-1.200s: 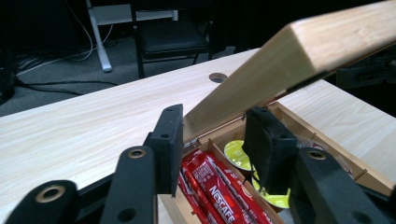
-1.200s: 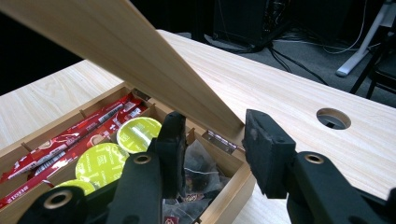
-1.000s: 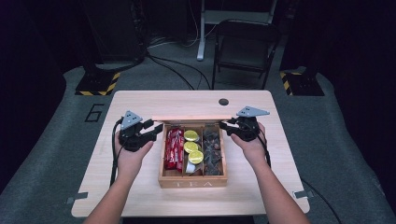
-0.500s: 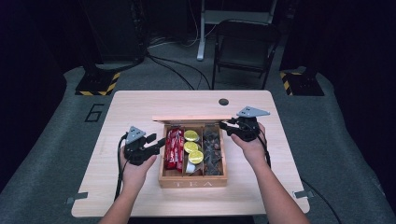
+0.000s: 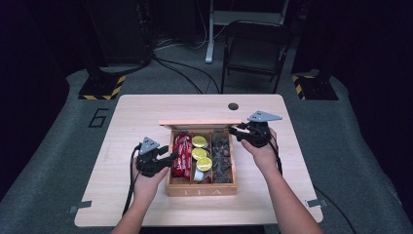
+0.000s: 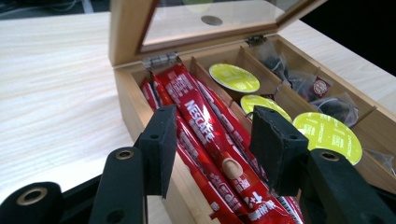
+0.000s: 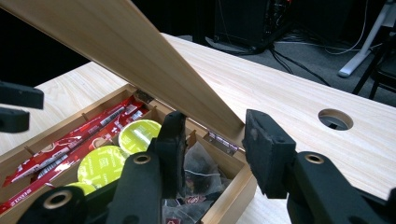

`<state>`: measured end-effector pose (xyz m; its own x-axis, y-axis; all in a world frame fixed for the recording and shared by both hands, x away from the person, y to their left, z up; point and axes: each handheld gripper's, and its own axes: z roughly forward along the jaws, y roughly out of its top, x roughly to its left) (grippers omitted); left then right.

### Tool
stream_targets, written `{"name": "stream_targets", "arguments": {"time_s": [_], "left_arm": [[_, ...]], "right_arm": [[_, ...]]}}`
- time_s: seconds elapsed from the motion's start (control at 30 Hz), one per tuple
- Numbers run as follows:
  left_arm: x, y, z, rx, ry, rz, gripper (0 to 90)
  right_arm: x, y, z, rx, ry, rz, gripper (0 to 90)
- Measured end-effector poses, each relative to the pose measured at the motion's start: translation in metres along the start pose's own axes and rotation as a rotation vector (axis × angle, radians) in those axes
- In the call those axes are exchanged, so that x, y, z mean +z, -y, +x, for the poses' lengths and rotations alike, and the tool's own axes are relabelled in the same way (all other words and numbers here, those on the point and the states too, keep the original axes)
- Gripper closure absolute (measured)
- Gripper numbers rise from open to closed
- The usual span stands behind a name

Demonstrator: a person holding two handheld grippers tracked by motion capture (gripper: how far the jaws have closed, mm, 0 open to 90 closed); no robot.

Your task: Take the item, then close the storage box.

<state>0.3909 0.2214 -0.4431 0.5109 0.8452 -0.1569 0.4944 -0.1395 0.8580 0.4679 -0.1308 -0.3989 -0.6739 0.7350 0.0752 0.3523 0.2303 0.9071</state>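
Lengthwise, red sachets point toward the hinges.

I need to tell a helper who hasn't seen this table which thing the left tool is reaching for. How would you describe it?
Find the open wooden tea box in the middle of the table. Its leftmost compartment holds the red coffee sticks, long thin packets lying lengthwise. The middle compartment's round yellow-green pods and the right one's dark tea bags look nothing like them: only these are red and stick-shaped.
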Motion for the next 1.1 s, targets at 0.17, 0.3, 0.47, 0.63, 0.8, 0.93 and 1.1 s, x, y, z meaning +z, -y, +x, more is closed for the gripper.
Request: {"name": "stream_targets", "arguments": {"time_s": [0.17, 0.3, 0.47, 0.63, 0.8, 0.93, 1.1], "left_arm": [[0.009, 0.002, -0.005, 0.0, 0.008, 0.012, 51.9], [0.016, 0.004, -0.006, -0.004, -0.006, 0.03, 53.3], [0.023, 0.003, -0.009, -0.017, -0.014, 0.034, 54.0], [0.031, 0.002, -0.011, -0.039, -0.035, 0.034, 55.5], [0.037, 0.003, -0.012, -0.005, -0.049, 0.067, 56.4], [0.04, 0.004, -0.012, -0.007, -0.061, 0.077, 57.5], [0.041, 0.004, -0.012, -0.006, -0.064, 0.099, 63.7]], "right_arm": [[0.0, 0.0, 0.0, -0.002, 0.001, 0.002, 58.8], [0.0, 0.0, 0.0, -0.003, -0.003, 0.0, 58.8], [0.0, 0.0, 0.0, 0.001, -0.003, -0.004, 58.7], [0.0, 0.0, -0.001, -0.001, -0.004, -0.005, 58.6], [0.0, 0.0, -0.001, 0.001, -0.006, -0.005, 58.6], [0.0, 0.0, -0.001, 0.005, -0.007, -0.007, 58.6], [0.0, 0.0, -0.001, 0.004, -0.007, -0.006, 58.5]]}}
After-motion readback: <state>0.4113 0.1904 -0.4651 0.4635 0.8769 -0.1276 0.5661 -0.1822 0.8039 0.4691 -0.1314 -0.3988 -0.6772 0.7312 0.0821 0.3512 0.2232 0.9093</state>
